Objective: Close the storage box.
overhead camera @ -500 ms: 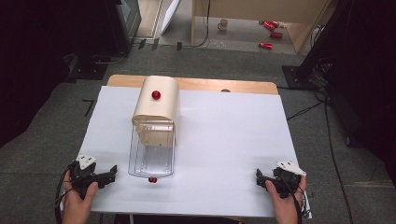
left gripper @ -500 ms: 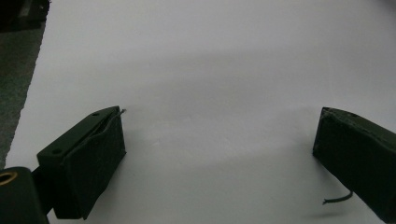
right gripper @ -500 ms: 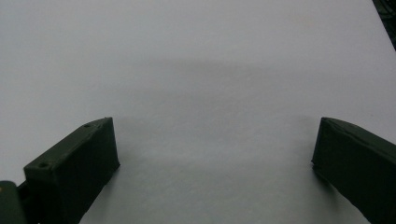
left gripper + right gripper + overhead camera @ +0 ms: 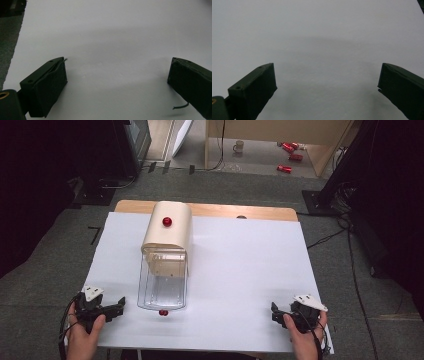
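A cream box (image 4: 167, 232) with a rounded top and a red knob (image 4: 166, 221) stands left of the table's middle. A clear plastic part (image 4: 162, 290) lies flat in front of it, with a second red knob (image 4: 163, 312) at its near edge. My left gripper (image 4: 119, 307) rests at the front left of the white sheet, just left of the clear part, jaws wide open. In the left gripper view it (image 4: 117, 67) has bare sheet between its jaws. My right gripper (image 4: 274, 313) sits at the front right, open over bare sheet (image 4: 327, 67).
The white sheet (image 4: 250, 265) covers most of a wooden table (image 4: 220, 210). Grey carpet surrounds the table. On the floor at the back are red cans (image 4: 289, 157), a mug (image 4: 239, 146) and cables. Dark equipment stands at the left and right.
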### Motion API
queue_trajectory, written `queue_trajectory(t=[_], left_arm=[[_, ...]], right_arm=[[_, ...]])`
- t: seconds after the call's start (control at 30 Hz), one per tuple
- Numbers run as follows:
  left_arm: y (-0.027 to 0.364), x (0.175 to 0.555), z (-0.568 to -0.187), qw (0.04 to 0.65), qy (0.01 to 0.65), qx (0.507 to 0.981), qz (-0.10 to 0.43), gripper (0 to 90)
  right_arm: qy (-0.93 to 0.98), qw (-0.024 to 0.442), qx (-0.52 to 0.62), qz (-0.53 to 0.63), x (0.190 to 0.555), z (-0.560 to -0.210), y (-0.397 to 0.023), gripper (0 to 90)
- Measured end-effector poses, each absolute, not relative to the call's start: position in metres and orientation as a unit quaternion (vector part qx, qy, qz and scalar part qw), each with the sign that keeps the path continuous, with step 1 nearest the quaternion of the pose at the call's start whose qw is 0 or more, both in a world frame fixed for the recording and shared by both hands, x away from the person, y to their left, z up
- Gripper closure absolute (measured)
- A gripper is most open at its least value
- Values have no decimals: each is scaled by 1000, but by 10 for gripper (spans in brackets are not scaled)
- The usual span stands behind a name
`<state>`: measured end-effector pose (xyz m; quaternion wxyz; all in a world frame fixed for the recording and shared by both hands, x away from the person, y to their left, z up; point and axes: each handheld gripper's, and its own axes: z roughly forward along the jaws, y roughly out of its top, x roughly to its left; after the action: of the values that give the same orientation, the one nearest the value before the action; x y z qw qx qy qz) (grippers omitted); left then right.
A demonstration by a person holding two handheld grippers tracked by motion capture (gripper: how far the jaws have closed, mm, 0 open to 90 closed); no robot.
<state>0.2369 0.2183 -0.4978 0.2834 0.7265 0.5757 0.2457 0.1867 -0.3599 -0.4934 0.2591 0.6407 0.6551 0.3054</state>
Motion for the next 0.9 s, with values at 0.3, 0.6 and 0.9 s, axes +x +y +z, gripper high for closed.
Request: queue_trajectory(t=[0.3,0.6,0.9], left_arm=[[218,237,-498,284,576,726,246,23],[218,237,-498,284,576,726,246,23],[218,237,-498,284,576,726,246,23]], right_arm=[[674,258,610,327,180,-476,-327,14],[699,242,577,347,180,-466,-289,14],[714,237,550,363,179,-456,-262,13]])
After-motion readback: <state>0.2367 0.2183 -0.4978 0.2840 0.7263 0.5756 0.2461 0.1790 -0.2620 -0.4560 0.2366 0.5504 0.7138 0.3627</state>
